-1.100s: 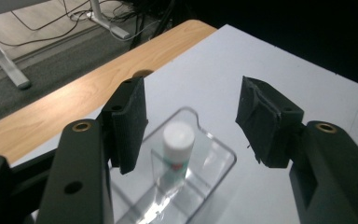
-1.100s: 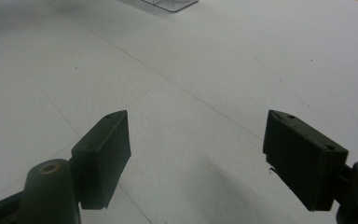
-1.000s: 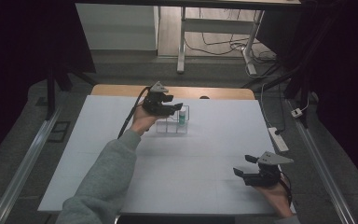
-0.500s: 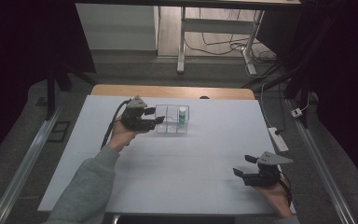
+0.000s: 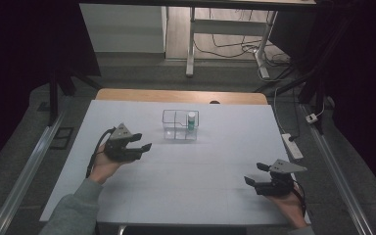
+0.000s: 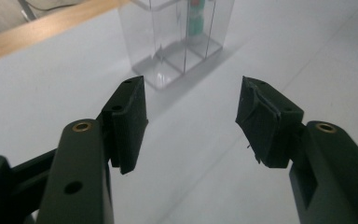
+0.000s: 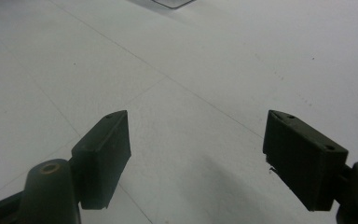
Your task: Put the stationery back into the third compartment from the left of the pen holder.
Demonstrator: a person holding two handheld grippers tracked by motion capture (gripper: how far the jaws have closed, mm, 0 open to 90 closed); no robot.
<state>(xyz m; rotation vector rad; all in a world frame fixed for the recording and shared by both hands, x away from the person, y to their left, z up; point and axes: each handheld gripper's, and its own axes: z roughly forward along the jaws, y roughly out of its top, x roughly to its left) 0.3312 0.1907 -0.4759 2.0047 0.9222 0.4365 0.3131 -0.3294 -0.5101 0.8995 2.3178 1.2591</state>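
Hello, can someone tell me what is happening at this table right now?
A person holds a gripper in each hand over a white table. A small green bottle stands in a clear divided box. The left gripper is beside the box, jaws open and empty. The right gripper rests near the table's front edge, also open.

The left tool (image 5: 144, 143) is no longer at the clear divided box (image 5: 180, 125): it now sits well apart from it, out toward the left side of the bench (image 5: 186, 196) and nearer the person. Its jaws stand apart with nothing between them. The box with the small green-capped bottle (image 5: 191, 120) in its right rear compartment now stands uncovered.
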